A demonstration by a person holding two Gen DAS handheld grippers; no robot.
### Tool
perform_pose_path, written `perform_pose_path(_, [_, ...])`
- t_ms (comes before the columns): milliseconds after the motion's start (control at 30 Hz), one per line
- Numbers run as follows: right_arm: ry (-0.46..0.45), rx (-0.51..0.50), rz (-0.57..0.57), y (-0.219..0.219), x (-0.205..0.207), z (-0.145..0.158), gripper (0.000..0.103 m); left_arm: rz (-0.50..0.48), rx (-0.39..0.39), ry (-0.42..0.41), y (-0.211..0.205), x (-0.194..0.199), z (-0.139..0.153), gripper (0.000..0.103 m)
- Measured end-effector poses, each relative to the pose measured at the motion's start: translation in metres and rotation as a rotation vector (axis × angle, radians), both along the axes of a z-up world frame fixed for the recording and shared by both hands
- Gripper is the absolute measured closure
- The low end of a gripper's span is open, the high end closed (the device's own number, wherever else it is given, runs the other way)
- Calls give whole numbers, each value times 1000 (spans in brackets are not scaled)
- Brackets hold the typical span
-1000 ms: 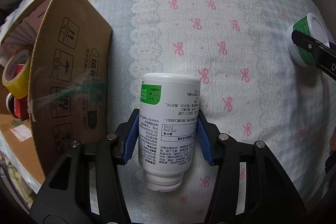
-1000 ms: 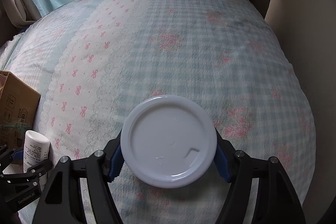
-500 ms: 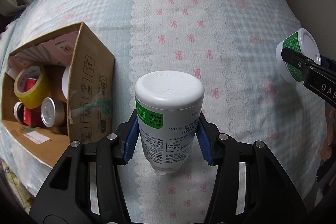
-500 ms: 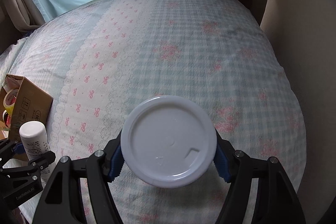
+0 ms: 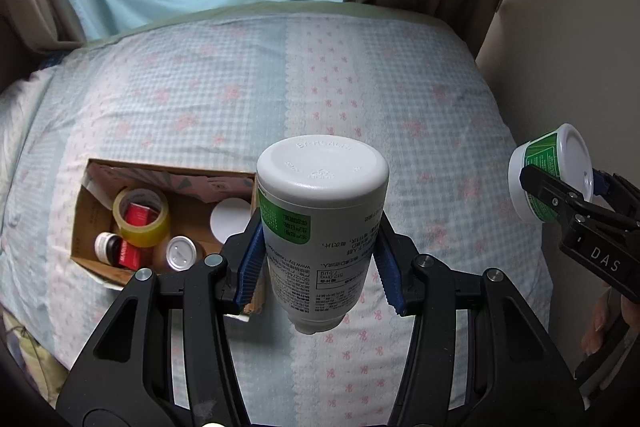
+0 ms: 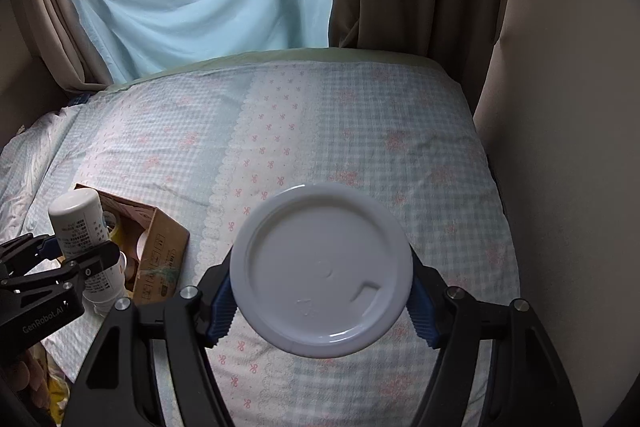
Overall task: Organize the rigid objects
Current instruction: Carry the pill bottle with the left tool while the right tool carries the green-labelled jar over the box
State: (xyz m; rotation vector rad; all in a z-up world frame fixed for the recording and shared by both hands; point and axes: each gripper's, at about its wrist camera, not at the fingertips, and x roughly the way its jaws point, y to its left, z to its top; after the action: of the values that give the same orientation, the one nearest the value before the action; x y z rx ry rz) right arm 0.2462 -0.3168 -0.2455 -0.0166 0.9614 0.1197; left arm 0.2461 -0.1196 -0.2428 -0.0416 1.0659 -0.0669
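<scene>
Down to the left of my left gripper [image 5: 320, 267] sits the open box [image 5: 168, 223]; I've got the white bottle [image 5: 320, 227] clamped cap-down, long axis upright. My right gripper [image 6: 320, 303] clasps the round tub [image 6: 322, 267], farther from the box.

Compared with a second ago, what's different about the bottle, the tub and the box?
Both hands rose off the bed. The left gripper lifted the white bottle, which was lying on the bedspread. The right gripper raised the white-lidded tub. The cardboard box now shows its inside, with the tape roll and small jars. Unchanged: both grips, and the box's place.
</scene>
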Motion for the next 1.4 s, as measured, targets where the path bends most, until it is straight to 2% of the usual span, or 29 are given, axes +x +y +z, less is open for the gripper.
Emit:
perform_pose_path(133, [-21,10,28,31,-12,33,36,-4,-8,-55,29,-7,37,56])
perform_pose_path(300, [-34,17,57,82,-27,56,36,10,-26,-87,83,-18,61,56])
perform_pose_path(467, [-27,40,53,139,-42,66,36,5,-47,-69,150,-26,62,56])
perform_pose_path(600, [-6,50,34,189,-45,64,36,-16,-54,-40,205,-27,53,56])
perform_pose_path(800, [58,101,-36,248,-42,43,36,-49,-59,25,278,-22,27,56])
perform_pose_path(967, [135,134,-61,286,-31,18,36,-60,-49,81,317,-10,-5,56])
perform_pose_path(1167, [245,151,-48,316,-6,-24,36,-32,-64,152,345,12,-44,56])
perform_pose_path(1400, [401,161,-34,333,37,-89,36,-36,-32,261,354,43,-101,56])
